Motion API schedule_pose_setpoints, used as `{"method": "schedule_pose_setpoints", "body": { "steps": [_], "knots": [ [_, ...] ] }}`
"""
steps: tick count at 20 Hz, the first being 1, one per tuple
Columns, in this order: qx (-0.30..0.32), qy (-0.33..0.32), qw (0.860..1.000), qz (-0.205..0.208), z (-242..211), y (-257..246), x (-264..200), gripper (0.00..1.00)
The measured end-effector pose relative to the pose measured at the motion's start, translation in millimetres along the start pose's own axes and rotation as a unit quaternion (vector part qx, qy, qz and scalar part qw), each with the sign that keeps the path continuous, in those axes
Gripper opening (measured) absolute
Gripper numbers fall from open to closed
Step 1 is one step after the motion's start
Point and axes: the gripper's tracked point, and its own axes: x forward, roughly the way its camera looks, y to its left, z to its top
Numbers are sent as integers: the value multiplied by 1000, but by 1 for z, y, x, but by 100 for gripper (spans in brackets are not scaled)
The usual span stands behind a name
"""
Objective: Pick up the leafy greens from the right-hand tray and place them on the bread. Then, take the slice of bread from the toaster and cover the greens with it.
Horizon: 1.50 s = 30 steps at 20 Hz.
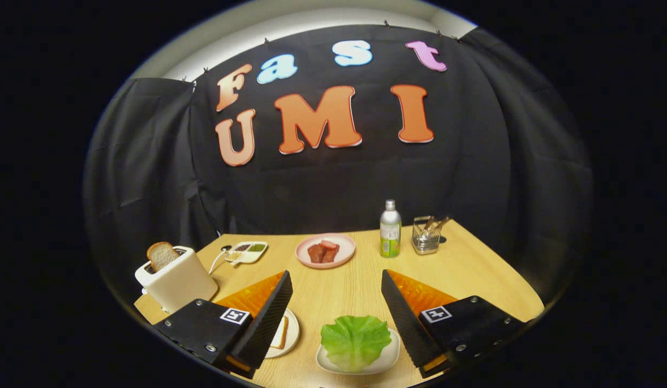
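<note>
Hovering above a wooden table (360, 291), gripper (337, 283) spread wide, nothing between the fingers, neither finger touching anything. Resting between the two fingers, low and near their bases: leafy greens (355, 339), a single cupped leaf lying in a white tray (390, 358). Fanned with the ruffled broad edge toward the far side of the table and the paler stem end toward the near side; long axis hard to call, about as wide as deep, veins running front to back. Sitting just left of that tray, partly hidden behind the left finger: a white plate (291, 337) carrying a slice of bread (281, 334), lying flat, seen edge-on, exact heading not clear. Standing further left, beside the left finger's outer side: a white toaster (177, 283) with a second bread slice (162, 255) poking up from the slot, upright and leaning slightly left. Lying beyond the fingertips, well apart from them: a pink plate (325, 251) holding reddish meat pieces (323, 252); to its left a small divided dish (247, 251); to its right an upright bottle (390, 228), then a wire holder (426, 235) with utensils, near the far right corner.
</note>
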Motion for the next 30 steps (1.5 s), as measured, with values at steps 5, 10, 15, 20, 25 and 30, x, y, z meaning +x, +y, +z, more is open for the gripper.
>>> {"method": "schedule_pose_setpoints", "body": {
  "steps": [5,10,15,20,25,30],
  "knots": [
    [9,111,994,-2,-57,-11,24,99],
    [1,182,983,9,-90,-7,33,99],
    [4,231,972,29,-121,4,38,98],
    [13,268,963,-1,-151,-12,48,98],
    [9,290,957,-21,-177,-18,53,98],
    [-18,293,955,-35,-188,-24,58,96]
  ]
}}
